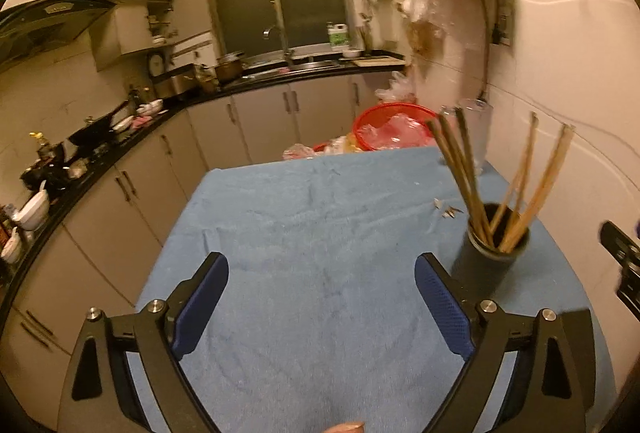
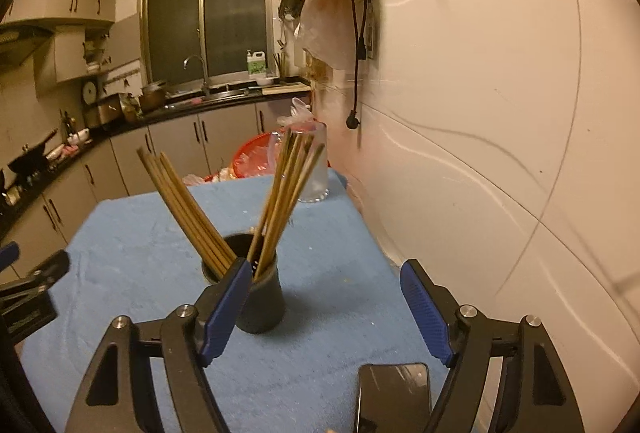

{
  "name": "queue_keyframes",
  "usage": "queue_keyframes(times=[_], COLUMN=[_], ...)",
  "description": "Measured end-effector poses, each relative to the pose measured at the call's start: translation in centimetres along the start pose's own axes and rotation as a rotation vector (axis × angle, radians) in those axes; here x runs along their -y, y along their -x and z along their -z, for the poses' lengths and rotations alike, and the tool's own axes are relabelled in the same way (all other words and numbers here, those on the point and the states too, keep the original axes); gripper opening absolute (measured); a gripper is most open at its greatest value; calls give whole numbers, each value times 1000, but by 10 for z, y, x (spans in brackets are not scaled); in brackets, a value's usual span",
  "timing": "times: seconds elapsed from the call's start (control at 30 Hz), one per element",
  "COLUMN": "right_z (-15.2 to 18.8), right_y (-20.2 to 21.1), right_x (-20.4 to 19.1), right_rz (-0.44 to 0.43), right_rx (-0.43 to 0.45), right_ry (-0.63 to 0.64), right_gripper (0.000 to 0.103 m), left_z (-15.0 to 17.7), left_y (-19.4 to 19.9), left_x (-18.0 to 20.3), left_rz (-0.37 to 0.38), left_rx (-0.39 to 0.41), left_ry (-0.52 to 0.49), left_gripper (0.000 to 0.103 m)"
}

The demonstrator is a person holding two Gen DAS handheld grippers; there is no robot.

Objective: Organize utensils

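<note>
A dark round cup (image 1: 496, 241) stands on the blue cloth (image 1: 320, 233) and holds several wooden chopsticks (image 1: 460, 169) that fan out to both sides. My left gripper (image 1: 322, 265) is open and empty, to the left of the cup. In the right wrist view the cup (image 2: 260, 301) with the chopsticks (image 2: 280, 201) stands just beyond my left fingertip. My right gripper (image 2: 324, 271) is open and empty, a little to the right of the cup.
A clear glass (image 2: 316, 165) stands at the table's far edge by the white wall (image 2: 500, 113). A black phone (image 2: 394, 393) lies under my right gripper. A red basin (image 1: 394, 127) with plastic bags sits beyond the table. Small scraps (image 1: 448, 211) lie on the cloth.
</note>
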State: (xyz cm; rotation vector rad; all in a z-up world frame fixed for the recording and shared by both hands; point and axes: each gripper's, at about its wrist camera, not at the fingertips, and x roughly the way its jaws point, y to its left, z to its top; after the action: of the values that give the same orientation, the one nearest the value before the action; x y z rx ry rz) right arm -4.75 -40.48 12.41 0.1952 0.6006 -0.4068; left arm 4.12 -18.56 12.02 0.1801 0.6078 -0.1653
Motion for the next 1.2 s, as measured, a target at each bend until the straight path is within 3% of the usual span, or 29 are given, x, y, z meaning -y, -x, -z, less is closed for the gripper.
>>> queue_keyframes(times=[0.07,0.17,0.3,0.5,0.73,1.2], right_z=[3,12,23,49,62,66], right_y=[-1,6,26,53,57,55], right_x=[0,-4,-5,-8,-8,-19], right_rz=[20,78,98,176,165,158], right_rx=[-10,2,37,99,86,78], right_ry=[4,32,35,50,53,85], right_gripper=[79,79,79,80,81,81], left_z=[6,17,33,60,78,85], left_y=[2,7,19,27,27,31], left_x=[-2,2,2,2,6,10], left_rz=[22,-87,-140,-127,-96,-77], left_rx=[-8,-9,7,-2,-37,-38], left_ry=[-7,-39,-56,-61,-64,-86], left_gripper=[94,94,94,94,94,94])
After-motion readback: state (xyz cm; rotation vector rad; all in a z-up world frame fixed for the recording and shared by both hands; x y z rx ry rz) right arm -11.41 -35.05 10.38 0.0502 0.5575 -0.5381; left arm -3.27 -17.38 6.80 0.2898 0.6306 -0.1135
